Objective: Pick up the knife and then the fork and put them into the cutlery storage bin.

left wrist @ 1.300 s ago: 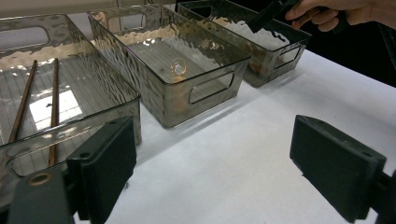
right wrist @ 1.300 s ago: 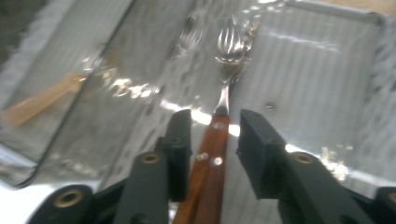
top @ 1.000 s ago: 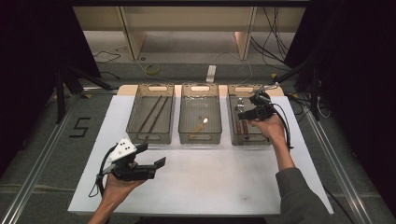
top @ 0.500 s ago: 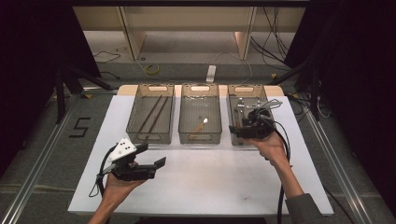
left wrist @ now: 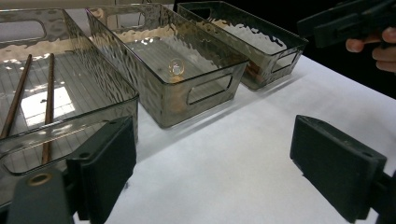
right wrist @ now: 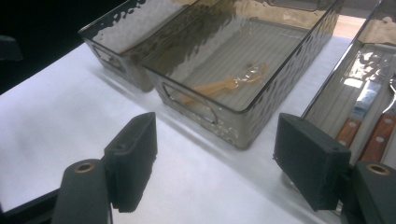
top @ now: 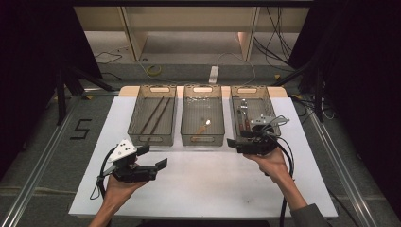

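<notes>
Worktop (top: 203, 189) covered in white carried three smoky clear bins in a row along its far side. The left bin (top: 152, 121) held two brown sticks (top: 156, 114) lying lengthwise. The middle bin (top: 203, 118) held a small orange spoon (top: 202, 127), bowl toward the far end. The right bin (top: 255, 116) held cutlery with wooden handles (right wrist: 369, 135) and metal blades.

The left gripper (top: 152, 158) was held in the person's left hand (top: 118, 189) above the near left part of the worktop, pointing right; its fingers (left wrist: 107, 168) stood wide apart with nothing between them. The right gripper (top: 231, 143) was held in the right hand (top: 274, 163) at the near end of the right bin, pointing left toward the middle bin; its fingers (right wrist: 133, 158) were also spread wide and empty
</notes>
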Motion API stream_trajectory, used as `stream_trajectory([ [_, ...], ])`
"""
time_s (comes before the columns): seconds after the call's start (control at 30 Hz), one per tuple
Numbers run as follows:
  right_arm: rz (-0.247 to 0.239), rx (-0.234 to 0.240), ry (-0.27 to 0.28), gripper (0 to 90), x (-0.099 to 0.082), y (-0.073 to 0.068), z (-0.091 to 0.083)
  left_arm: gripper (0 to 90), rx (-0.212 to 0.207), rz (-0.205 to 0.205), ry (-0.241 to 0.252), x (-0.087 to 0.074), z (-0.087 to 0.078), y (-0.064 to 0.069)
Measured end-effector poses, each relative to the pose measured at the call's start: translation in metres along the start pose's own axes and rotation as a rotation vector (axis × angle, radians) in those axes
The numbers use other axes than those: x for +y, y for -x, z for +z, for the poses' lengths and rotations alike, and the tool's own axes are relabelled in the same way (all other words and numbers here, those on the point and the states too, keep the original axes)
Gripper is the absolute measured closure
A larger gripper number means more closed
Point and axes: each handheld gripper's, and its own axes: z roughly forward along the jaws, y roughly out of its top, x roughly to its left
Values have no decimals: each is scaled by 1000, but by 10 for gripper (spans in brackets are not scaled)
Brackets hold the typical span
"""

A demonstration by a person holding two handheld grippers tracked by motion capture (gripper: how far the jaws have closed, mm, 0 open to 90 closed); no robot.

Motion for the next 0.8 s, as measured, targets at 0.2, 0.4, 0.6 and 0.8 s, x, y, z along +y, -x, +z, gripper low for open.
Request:
stream_trajectory([
  [0.2,-9,4,14,267,-20,-3,-3,140,-8,4,-7,1,2,1],
  [0.4,-12,18,35,256,-31,-8,-6,140,-17,-17,-7,0,2,-1],
  [0.6,-22,35,66,243,-46,-17,-16,139,-37,-38,-2,0,2,-2],
  [0.8,-30,38,83,233,-58,-22,-23,139,-53,-28,-17,-1,2,0],
])
